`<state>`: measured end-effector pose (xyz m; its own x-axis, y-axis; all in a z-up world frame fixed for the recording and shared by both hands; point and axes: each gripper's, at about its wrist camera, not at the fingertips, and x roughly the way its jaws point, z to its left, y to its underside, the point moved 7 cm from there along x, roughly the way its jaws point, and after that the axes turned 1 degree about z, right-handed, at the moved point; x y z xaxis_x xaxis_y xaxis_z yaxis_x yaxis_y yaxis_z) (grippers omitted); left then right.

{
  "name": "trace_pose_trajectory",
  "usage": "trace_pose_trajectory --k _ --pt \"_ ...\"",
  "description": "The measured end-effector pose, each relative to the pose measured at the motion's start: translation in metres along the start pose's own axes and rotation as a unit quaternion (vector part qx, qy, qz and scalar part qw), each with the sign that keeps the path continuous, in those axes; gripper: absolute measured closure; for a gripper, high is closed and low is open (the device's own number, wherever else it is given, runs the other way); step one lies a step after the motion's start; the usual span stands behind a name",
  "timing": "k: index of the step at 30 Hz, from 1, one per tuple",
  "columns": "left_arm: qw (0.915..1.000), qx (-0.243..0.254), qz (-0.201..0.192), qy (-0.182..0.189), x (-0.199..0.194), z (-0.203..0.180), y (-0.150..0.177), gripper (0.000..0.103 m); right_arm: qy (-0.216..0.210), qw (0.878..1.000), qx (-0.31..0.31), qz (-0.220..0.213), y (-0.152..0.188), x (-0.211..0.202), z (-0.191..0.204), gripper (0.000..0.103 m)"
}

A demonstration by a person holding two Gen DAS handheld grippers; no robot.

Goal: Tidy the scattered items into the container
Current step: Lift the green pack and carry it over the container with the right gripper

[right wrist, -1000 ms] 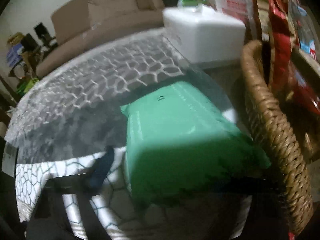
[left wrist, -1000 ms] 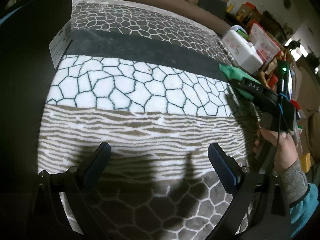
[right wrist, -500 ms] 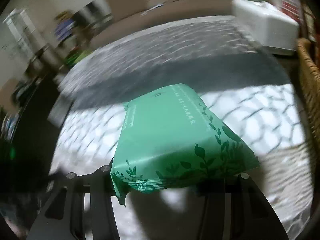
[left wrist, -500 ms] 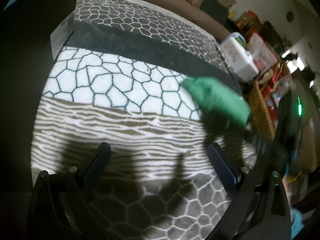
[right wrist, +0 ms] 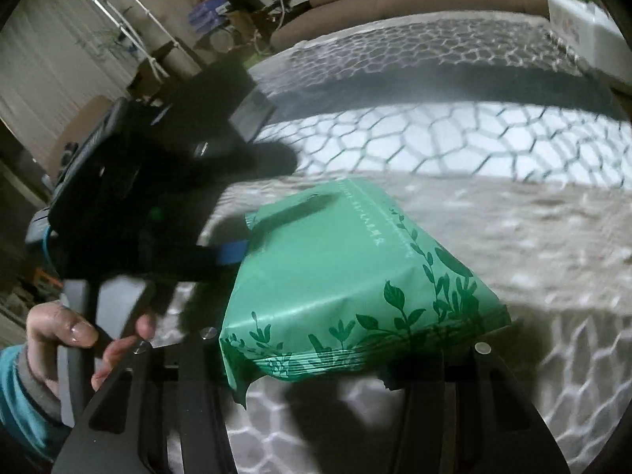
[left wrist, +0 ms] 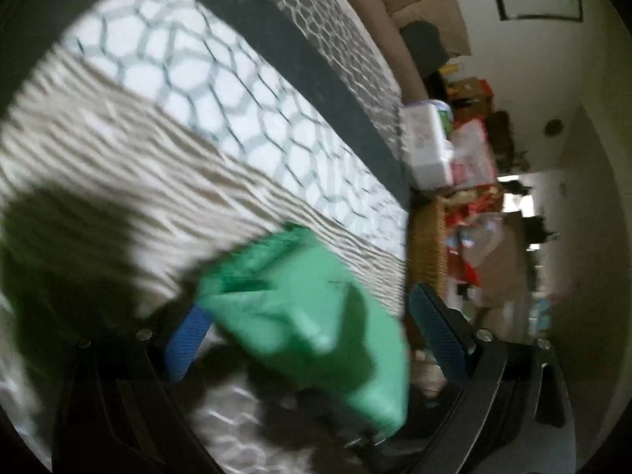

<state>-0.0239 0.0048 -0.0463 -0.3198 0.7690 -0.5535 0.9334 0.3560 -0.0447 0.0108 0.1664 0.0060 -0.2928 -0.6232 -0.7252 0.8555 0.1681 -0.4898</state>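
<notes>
patterned blanket underfoot, bands of white honeycomb, tan wavy stripe and grey honeycomb; brown sofa at its far edge. right gripper pinches the near end of a green leaf-print packet, jaws set either side of it, pack jutting forward above the blanket. left gripper comes in from the right gripper's left side, jaws spread wide, blue pads clear of the plastic; the packet's far end lies between them in the left wrist view, blurred. a hand in a teal sleeve grips its handle. wicker basket beyond the left gripper's right finger, off the blanket edge, a white box past it.
</notes>
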Motion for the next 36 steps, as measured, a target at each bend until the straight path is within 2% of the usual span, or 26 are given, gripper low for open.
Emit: trace_pose_trajectory --k 1,3,4,5,7,13,19,24,27,30,36 --pt "1.0000 0.001 -0.001 -0.001 -0.001 -0.004 0.004 0.012 0.002 1.000 -0.006 -0.002 0.002 0.000 0.007 0.053" --pt "0.9997 0.017 -0.013 -0.011 -0.009 -0.007 0.006 0.038 0.008 1.000 -0.019 -0.011 -0.001 -0.005 0.014 0.053" --pt "0.9997 0.020 -0.016 -0.005 -0.013 -0.010 0.005 0.058 0.004 1.000 -0.018 -0.016 -0.005 -0.010 0.016 0.053" --pt "0.9996 0.017 -0.017 0.013 -0.021 -0.014 0.003 0.059 -0.003 1.000 -0.018 -0.021 -0.010 -0.016 0.019 0.053" --pt "0.9993 0.013 -0.020 0.027 -0.033 -0.021 0.001 0.059 -0.006 0.999 -0.036 -0.025 -0.020 -0.023 0.030 0.053" --pt "0.9962 0.040 -0.062 0.047 -0.100 -0.057 -0.021 0.060 -0.025 0.994 -0.099 -0.040 -0.066 -0.040 0.083 0.052" --pt "0.9908 0.058 -0.118 0.033 -0.188 -0.056 -0.063 0.060 -0.060 0.986 -0.156 -0.024 -0.112 -0.008 0.154 0.053" --pt "0.9870 0.038 -0.156 0.007 -0.255 -0.013 -0.102 0.060 -0.082 0.977 -0.196 0.022 -0.144 0.056 0.202 0.053" --pt "0.9847 0.018 -0.173 -0.010 -0.280 0.020 -0.125 0.060 -0.070 0.972 -0.217 0.059 -0.158 0.102 0.222 0.053" --pt "0.9820 -0.006 -0.187 -0.021 -0.295 0.056 -0.145 0.060 -0.048 0.964 -0.241 0.097 -0.169 0.146 0.235 0.053" --pt "0.9791 -0.039 -0.195 -0.040 -0.287 0.104 -0.177 0.060 -0.023 0.953 -0.262 0.152 -0.179 0.208 0.227 0.053"
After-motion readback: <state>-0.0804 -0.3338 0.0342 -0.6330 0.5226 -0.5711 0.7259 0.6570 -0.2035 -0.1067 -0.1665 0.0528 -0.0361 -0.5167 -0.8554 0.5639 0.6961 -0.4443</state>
